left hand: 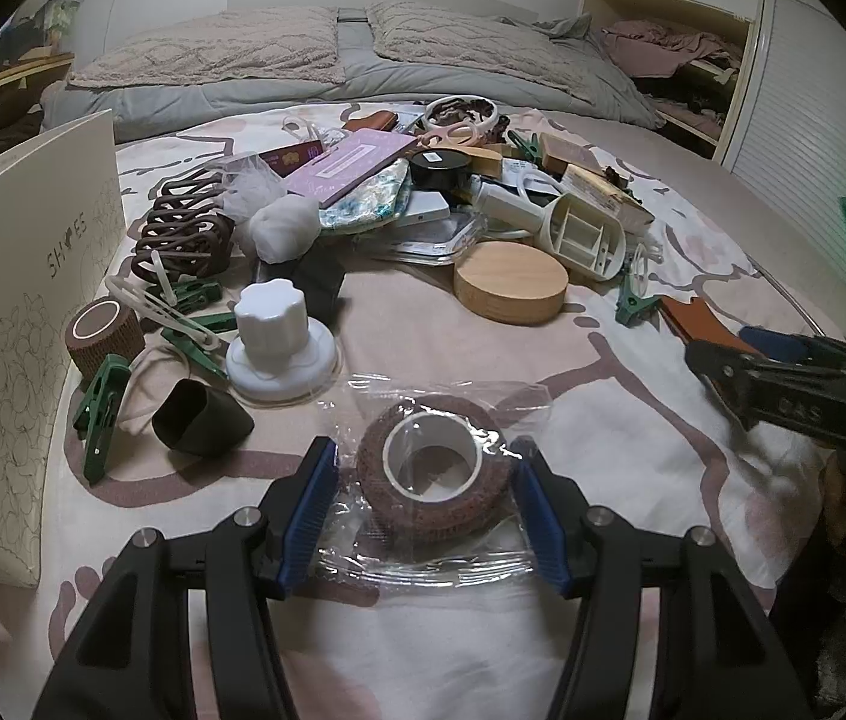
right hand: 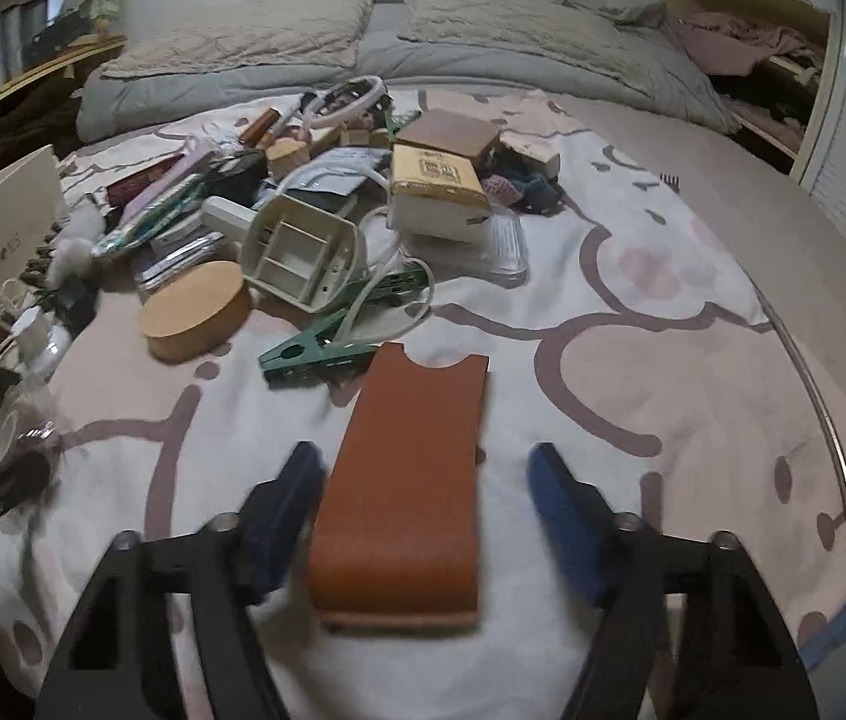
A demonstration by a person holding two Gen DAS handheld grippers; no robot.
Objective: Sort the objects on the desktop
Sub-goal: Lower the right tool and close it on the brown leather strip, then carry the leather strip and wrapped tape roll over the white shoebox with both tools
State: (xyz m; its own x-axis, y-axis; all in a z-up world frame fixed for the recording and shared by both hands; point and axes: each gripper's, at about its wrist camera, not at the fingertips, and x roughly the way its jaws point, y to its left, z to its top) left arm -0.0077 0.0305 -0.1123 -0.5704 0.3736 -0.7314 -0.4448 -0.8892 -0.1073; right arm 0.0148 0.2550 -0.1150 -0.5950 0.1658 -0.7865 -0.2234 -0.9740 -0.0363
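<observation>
**Mia:** Left wrist view first. What did you see?

**Ben:** The left hand-held gripper (left hand: 426, 495) had its two blue pads wide apart. A brown tape roll (left hand: 435, 477), wrapped in clear plastic, lay on the bed (left hand: 633, 450) right between them. It lay flat, with its hole facing up. The pads sat on each side of it, very close, on the crinkly plastic. I could not tell if they pressed the roll itself.

**Mia:** So which way did it have to go?

**Ben:** I think it only had to squeeze shut. The roll was already in the middle.

**Mia:** And the right wrist view?

**Ben:** The right hand-held gripper (right hand: 426, 516) was open too. A flat orange-brown case (right hand: 405, 480) lay on the bed between its pads. Its long side pointed straight ahead, away from the camera. It sat closer to the left pad, with a wider gap on the right.

**Mia:** Which hand was nearer to which thing?

**Ben:** Each had its own. The big messy pile (right hand: 327, 210) was farther back.
</observation>
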